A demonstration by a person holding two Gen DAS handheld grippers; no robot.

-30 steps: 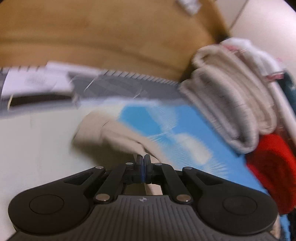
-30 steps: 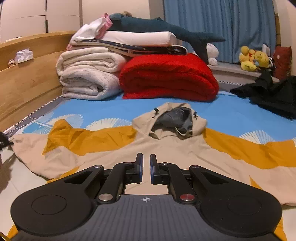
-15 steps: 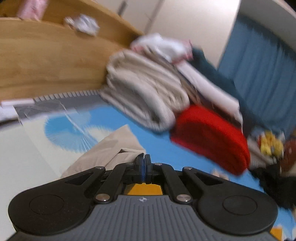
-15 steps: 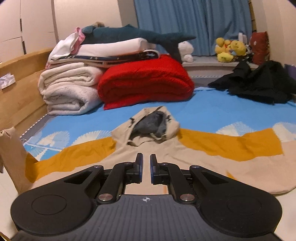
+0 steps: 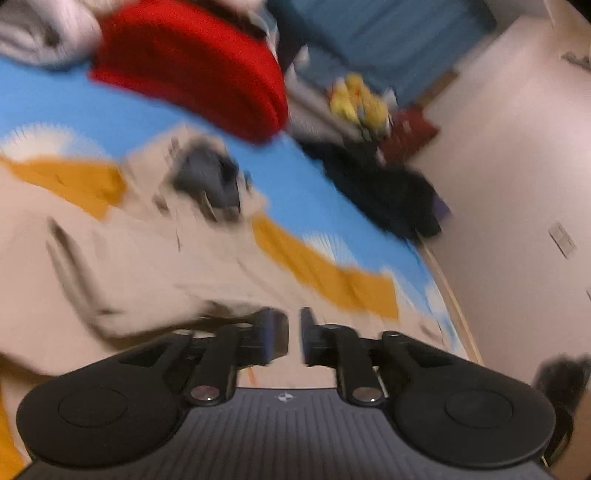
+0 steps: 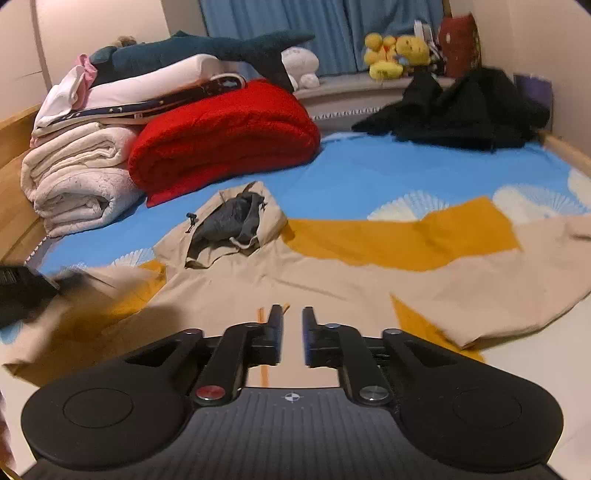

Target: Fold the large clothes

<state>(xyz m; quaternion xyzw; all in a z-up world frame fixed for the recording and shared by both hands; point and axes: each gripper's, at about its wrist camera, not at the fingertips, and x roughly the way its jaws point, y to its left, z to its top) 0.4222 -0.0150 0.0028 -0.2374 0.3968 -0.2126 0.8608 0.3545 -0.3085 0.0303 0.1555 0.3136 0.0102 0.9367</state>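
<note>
Left gripper (image 5: 294, 339): jaws part-way apart and opening; nothing between the pads; it hangs released just above the beige body of the jacket (image 5: 140, 266); a folded-over beige flap lies just left of its left finger, contact not clear owing to heavy motion blur in this view.

Right gripper (image 6: 292, 338): jaws a narrow gap apart and opening; nothing between the pads; it hovers over the lower front of the jacket (image 6: 332, 280), near a thin orange strip on the cloth; touching or not, cannot tell.

Jacket: beige with mustard-yellow panels, spread flat on the blue patterned bedsheet (image 6: 369, 173); in the right wrist view one sleeve runs out to the right, the other side at the left is bunched and blurred under a dark object at the frame edge; hood (image 6: 229, 225) with grey lining lies at the far end of the garment, pointing away from both grippers.

Beyond the hood: red folded blanket (image 6: 221, 136); to its left a stack of cream folded blankets (image 6: 77, 177), with white bedding and a dark plush shark (image 6: 207, 48) on top.

Far right: black heap of clothes (image 6: 461, 110) on the sheet; behind it yellow plush toys (image 6: 395, 55) on a ledge before blue curtains (image 6: 325, 29).
</note>
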